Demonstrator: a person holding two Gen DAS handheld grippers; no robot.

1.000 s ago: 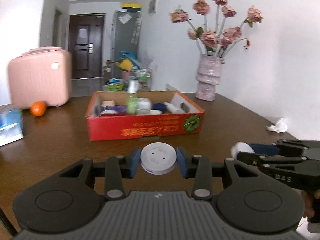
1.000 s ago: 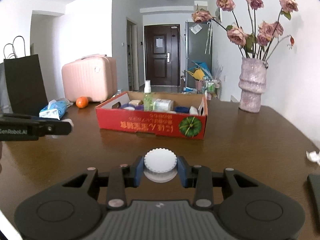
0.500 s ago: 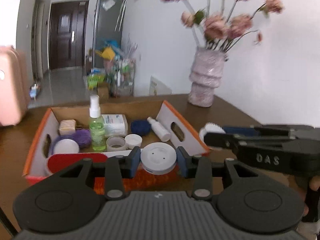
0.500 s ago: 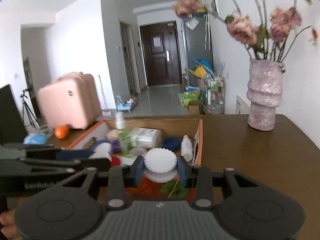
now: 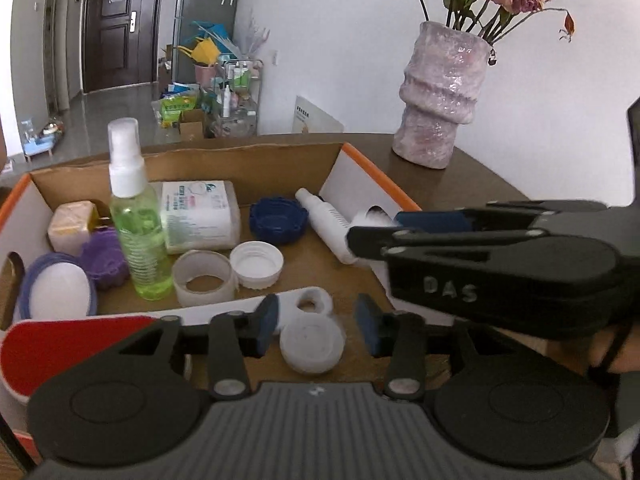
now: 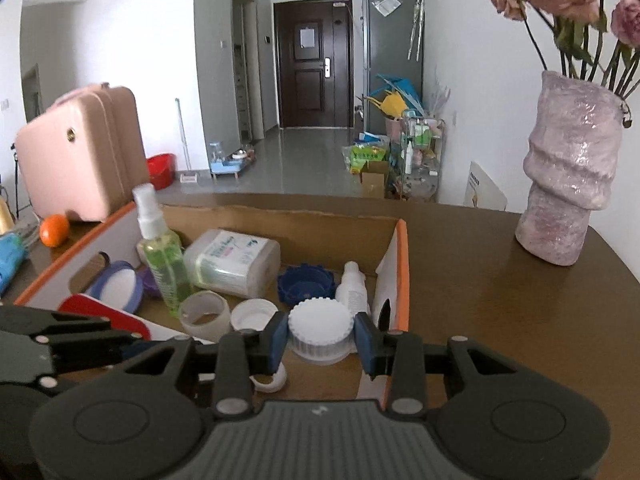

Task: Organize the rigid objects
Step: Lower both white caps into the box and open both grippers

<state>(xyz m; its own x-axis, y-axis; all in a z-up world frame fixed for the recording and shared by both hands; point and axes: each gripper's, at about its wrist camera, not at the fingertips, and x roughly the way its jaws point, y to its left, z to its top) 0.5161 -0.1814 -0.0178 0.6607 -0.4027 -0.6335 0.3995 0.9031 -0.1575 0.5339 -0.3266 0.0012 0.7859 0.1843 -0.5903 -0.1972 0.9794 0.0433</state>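
— Where does the left gripper point(image 5: 316, 326) stand?
— Over the near end of the cardboard box point(image 5: 256, 160) on the brown bench point(image 6: 500, 300). Its jaws are opening: the blue pads stand clear on both sides of the smooth white lid point(image 5: 313, 343), which sits between them without being pressed.

— And the right gripper point(image 6: 322, 338)?
— Its jaws are clamped on a ribbed white cap point(image 6: 320, 330), held above the box's near right corner.

— Any writing to read?
— "DAS" in pale letters on the side of the right gripper, seen from the left wrist view. The white packet point(image 5: 198, 214) carries print too small to read.

— What lies in the box?
— A green spray bottle point(image 5: 138, 232) standing upright, a tape roll point(image 5: 204, 278), an upturned white cap point(image 5: 257, 264), a blue lid point(image 5: 279, 220), a small white bottle point(image 5: 326, 224) on its side and a purple-rimmed tin point(image 5: 56, 290).

— Outside it?
— A pink vase point(image 6: 568, 184) of dried roses, a pink suitcase point(image 6: 80, 152) and an orange point(image 6: 54, 230).
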